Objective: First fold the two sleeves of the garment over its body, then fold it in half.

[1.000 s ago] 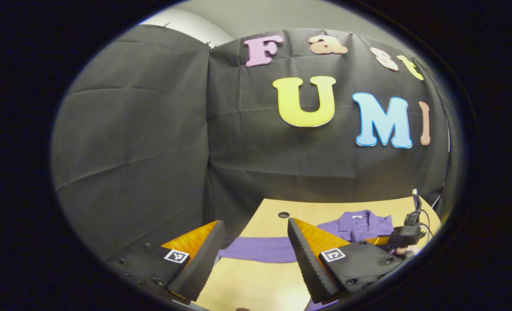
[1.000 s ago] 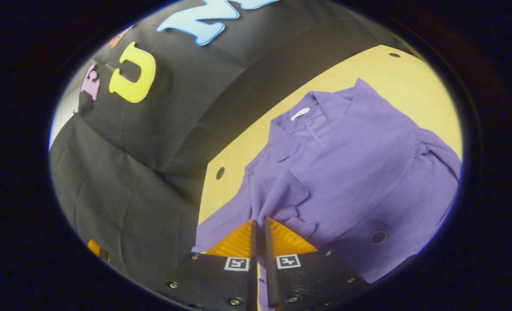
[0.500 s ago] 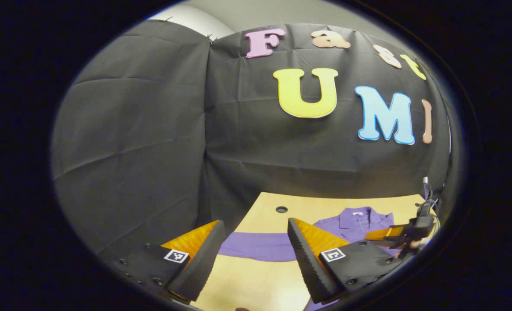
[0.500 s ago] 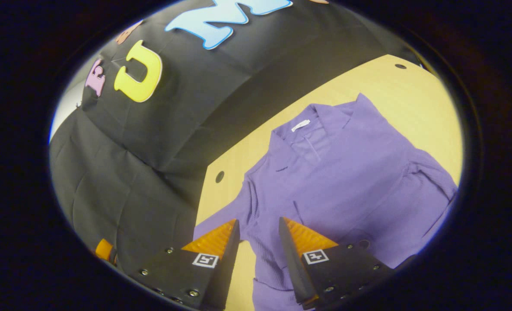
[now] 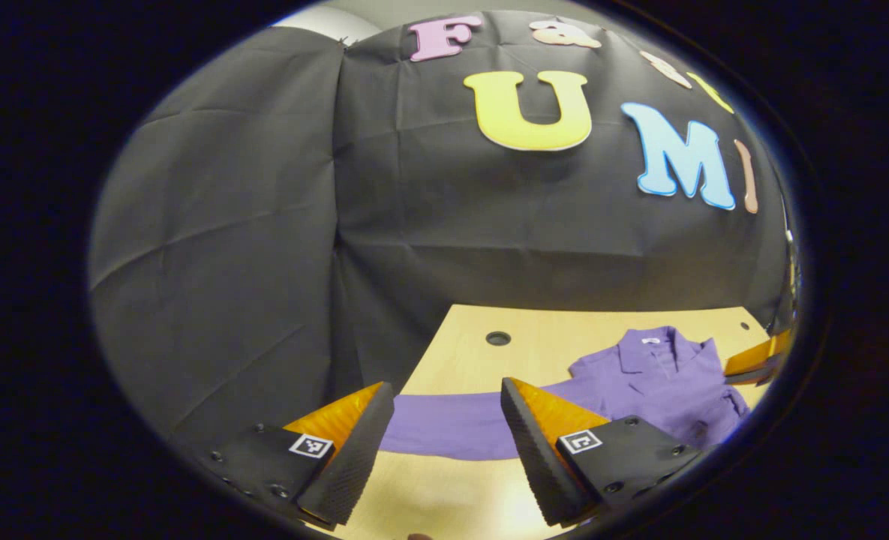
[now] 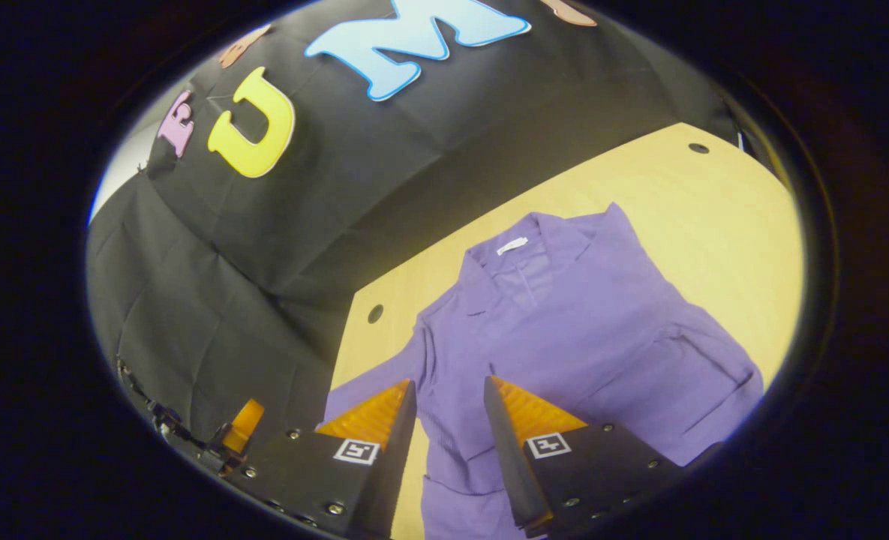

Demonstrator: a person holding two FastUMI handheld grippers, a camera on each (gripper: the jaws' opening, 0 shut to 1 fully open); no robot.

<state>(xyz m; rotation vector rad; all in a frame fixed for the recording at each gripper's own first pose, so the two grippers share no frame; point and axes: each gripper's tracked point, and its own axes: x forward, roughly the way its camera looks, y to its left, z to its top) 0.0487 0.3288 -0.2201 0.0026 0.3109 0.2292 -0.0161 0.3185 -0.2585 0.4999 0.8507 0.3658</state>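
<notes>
With one sleeve (image 6: 703,367) lying over the body of the purple shirt (image 6: 564,322) on the table (image 6: 714,202), I judge the outstretched sleeve (image 5: 452,427) comes next: grip near its cuff and carry it flat across. My left hand-held gripper (image 5: 444,450) is wide, empty, sleeve just ahead between its fingers; my right hand-held gripper (image 6: 448,442) hangs parted and empty above the shirt

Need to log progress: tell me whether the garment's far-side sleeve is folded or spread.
Spread. The sleeve lies flat across the table, away from the garment.

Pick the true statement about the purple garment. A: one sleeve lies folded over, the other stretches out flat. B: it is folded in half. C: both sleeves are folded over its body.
A: on the purple garment, one sleeve lies folded over the body, the other sleeve stretches out across the table.
</notes>
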